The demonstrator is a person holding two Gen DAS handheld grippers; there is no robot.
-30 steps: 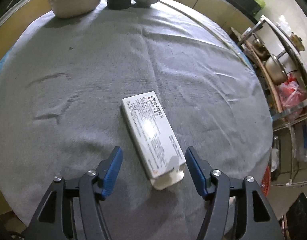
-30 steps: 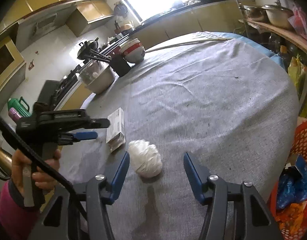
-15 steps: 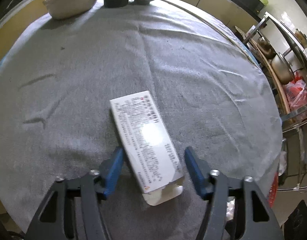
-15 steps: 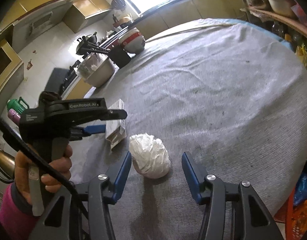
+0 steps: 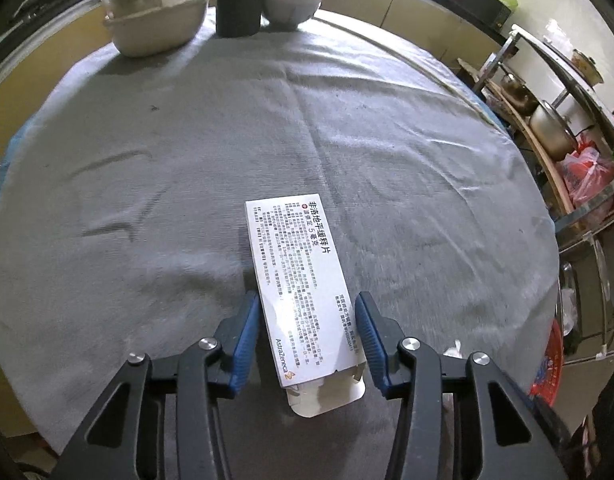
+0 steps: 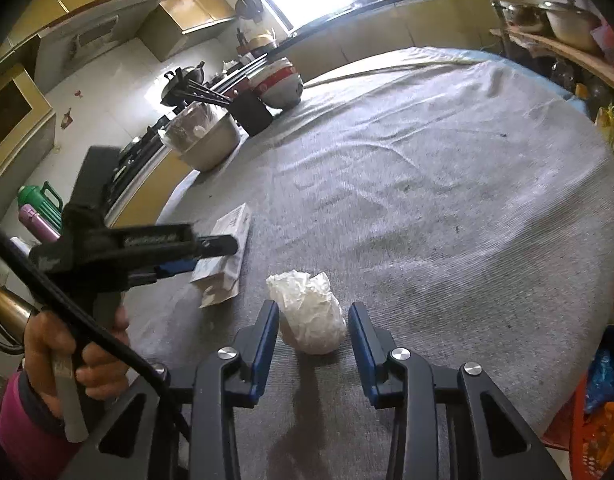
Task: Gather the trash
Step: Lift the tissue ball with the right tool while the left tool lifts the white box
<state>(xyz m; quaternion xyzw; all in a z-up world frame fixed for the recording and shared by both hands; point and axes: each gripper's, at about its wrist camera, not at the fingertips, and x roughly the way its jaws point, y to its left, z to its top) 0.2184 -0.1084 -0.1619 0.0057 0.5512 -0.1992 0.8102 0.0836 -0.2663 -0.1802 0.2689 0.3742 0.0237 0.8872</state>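
Left gripper [image 5: 305, 326] pitched steeply down, jaws closing around the medicine box [image 5: 303, 296]; contact unclear. Right gripper [image 6: 313, 334] angled down, jaws closing around the crumpled white wad [image 6: 309, 312], small gaps visible.

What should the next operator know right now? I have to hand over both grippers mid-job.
Left gripper: jaws have just been closing around the white printed cardboard medicine box, left pad at its edge, right pad just clear; box lies on the grey tablecloth.
Right gripper: jaws have just been closing around the crumpled white plastic wad, small gaps remain; wad on the cloth.
Done: both pieces straddled.
Left: finish both grasps, lift, bin them.
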